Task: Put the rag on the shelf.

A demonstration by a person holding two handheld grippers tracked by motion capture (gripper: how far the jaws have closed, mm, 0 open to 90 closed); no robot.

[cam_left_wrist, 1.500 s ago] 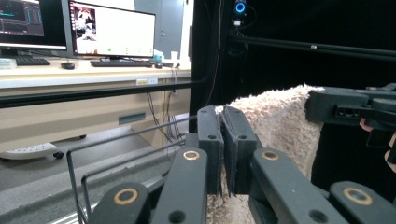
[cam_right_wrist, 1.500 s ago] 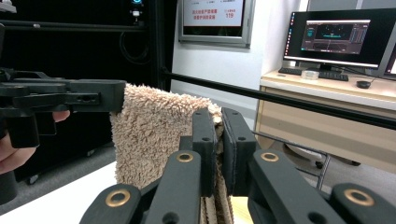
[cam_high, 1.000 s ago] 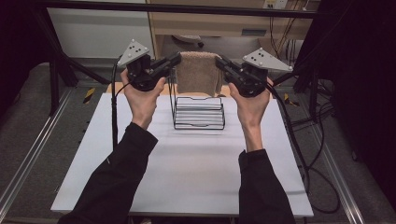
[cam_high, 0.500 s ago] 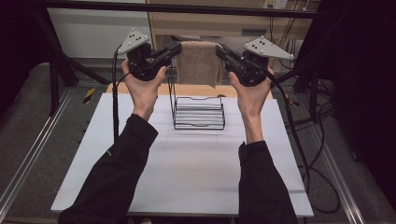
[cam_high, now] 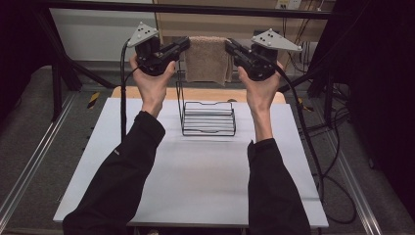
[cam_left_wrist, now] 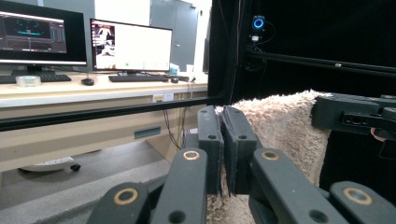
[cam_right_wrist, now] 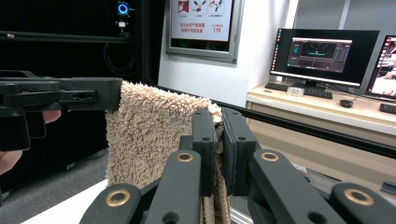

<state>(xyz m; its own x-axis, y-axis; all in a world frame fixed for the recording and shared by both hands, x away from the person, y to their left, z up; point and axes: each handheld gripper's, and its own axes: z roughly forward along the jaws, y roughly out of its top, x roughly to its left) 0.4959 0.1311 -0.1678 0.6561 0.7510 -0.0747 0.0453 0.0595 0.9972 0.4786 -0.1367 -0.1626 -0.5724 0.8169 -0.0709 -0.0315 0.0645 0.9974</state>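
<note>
Both tongs, L point(cam_high: 185, 44) & R point(cam_high: 230, 46), clamped tight on top corners of towel point(cam_high: 207, 59), stretched betw. them. Since a sec ago it's lifted higher, now above wire rack point(cam_high: 208, 119) on table point(cam_high: 195, 171); prob. ready to drape.

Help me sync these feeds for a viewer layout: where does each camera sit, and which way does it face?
High view: fixed above the person's side, looking forward and down at the table and wire rack; both forearms, left hand-held gripper and right hand-held gripper show.
Left gripper view: rides the left hand-held gripper, facing its shut jaws, the towel, monitors.
Right gripper view: rides the right hand-held gripper, facing the towel and the opposite gripper.
Shared: the towel, pinched at both top corners.
</note>
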